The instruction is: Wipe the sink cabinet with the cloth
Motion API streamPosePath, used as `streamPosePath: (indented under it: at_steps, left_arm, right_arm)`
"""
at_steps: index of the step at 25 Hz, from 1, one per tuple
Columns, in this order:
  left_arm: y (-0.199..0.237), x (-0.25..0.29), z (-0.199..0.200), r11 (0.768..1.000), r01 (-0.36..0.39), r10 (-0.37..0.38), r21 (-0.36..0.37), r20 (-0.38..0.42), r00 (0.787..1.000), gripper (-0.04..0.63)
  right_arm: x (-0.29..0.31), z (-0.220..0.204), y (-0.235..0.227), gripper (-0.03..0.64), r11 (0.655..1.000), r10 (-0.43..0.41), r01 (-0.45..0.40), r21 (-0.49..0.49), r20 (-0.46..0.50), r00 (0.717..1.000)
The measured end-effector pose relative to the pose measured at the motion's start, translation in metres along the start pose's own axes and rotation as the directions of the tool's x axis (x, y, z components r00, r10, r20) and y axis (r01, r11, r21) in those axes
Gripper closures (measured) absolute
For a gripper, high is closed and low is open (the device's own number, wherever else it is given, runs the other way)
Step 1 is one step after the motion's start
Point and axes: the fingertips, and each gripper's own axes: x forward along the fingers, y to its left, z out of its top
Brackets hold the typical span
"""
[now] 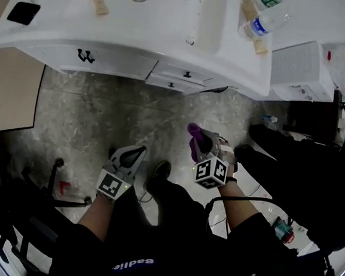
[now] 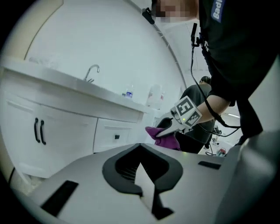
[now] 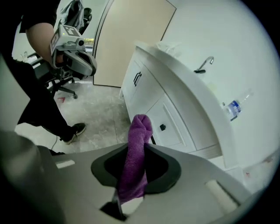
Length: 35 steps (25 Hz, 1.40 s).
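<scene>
The white sink cabinet (image 1: 107,62) runs along the top of the head view, with black door handles (image 1: 85,55) and small drawers (image 1: 187,74). My right gripper (image 1: 197,144) is held over the floor short of the drawers, shut on a purple cloth (image 1: 195,136). In the right gripper view the cloth (image 3: 136,153) stands bunched between the jaws of my right gripper (image 3: 131,175), facing the cabinet (image 3: 153,100). My left gripper (image 1: 135,154) hangs lower left, shut and empty. The left gripper view shows my left gripper (image 2: 140,168), the cabinet doors (image 2: 65,131) and the cloth (image 2: 164,135).
Plastic bottles (image 1: 263,25) lie on the countertop right of the basin, and a black flat object (image 1: 23,12) lies at its left end. A white unit (image 1: 298,70) stands right of the cabinet. A chair base (image 1: 55,178) and my shoe (image 1: 157,172) are on the marble floor.
</scene>
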Motion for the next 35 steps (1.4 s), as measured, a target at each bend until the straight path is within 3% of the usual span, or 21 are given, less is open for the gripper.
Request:
streamPosePath:
  at_steps: [4, 6, 9, 14, 17, 19, 23, 26, 28, 31, 35]
  left_arm:
    - [-0.044, -0.055, 0.086, 0.999, 0.032, -0.033, -0.023, -0.037, 0.999, 0.606]
    - [-0.074, -0.077, 0.126, 0.999, 0.042, -0.042, 0.000, -0.042, 0.998, 0.606]
    - [-0.119, -0.112, 0.182, 1.000, 0.026, -0.026, -0.017, 0.006, 1.000, 0.606]
    - [-0.169, -0.139, 0.221, 0.999, -0.024, 0.027, -0.044, 0.065, 0.997, 0.606]
    - [-0.211, -0.141, 0.236, 0.996, 0.089, -0.086, -0.031, 0.067, 0.994, 0.606]
    - [-0.239, -0.142, 0.244, 0.979, 0.200, -0.201, 0.033, 0.037, 0.979, 0.606]
    - [-0.276, -0.158, 0.258, 0.917, 0.365, -0.367, 0.159, -0.016, 0.930, 0.606]
    - [-0.300, -0.183, 0.275, 0.868, 0.440, -0.445, 0.229, -0.031, 0.895, 0.606]
    - [-0.313, -0.203, 0.288, 0.856, 0.459, -0.472, 0.237, -0.003, 0.882, 0.606]
    - [-0.326, -0.231, 0.308, 0.863, 0.471, -0.491, 0.185, 0.083, 0.867, 0.606]
    - [-0.332, -0.243, 0.320, 0.910, 0.401, -0.412, 0.102, 0.118, 0.904, 0.606]
  right_arm:
    - [-0.100, 0.040, -0.001, 0.540, 0.996, 0.055, -0.061, 0.067, 0.084, 0.995]
    - [-0.147, 0.059, -0.005, 0.540, 0.991, 0.085, -0.098, 0.089, 0.141, 0.986]
    - [-0.204, 0.080, 0.000, 0.540, 0.985, 0.109, -0.136, 0.109, 0.223, 0.969]
    - [-0.267, 0.092, 0.001, 0.540, 0.984, 0.074, -0.121, 0.134, 0.314, 0.947]
    - [-0.308, 0.083, 0.009, 0.540, 0.971, 0.045, -0.117, 0.210, 0.320, 0.946]
    - [-0.336, 0.078, 0.018, 0.540, 0.964, 0.008, -0.091, 0.251, 0.312, 0.950]
    - [-0.377, 0.076, 0.044, 0.540, 0.931, -0.103, -0.004, 0.364, 0.274, 0.956]
    - [-0.408, 0.091, 0.071, 0.540, 0.887, -0.129, -0.024, 0.461, 0.298, 0.946]
    - [-0.426, 0.111, 0.090, 0.540, 0.866, -0.112, -0.087, 0.492, 0.361, 0.926]
    - [-0.450, 0.145, 0.108, 0.540, 0.815, -0.106, -0.200, 0.543, 0.480, 0.871]
    - [-0.484, 0.170, 0.116, 0.540, 0.800, -0.119, -0.273, 0.535, 0.586, 0.801]
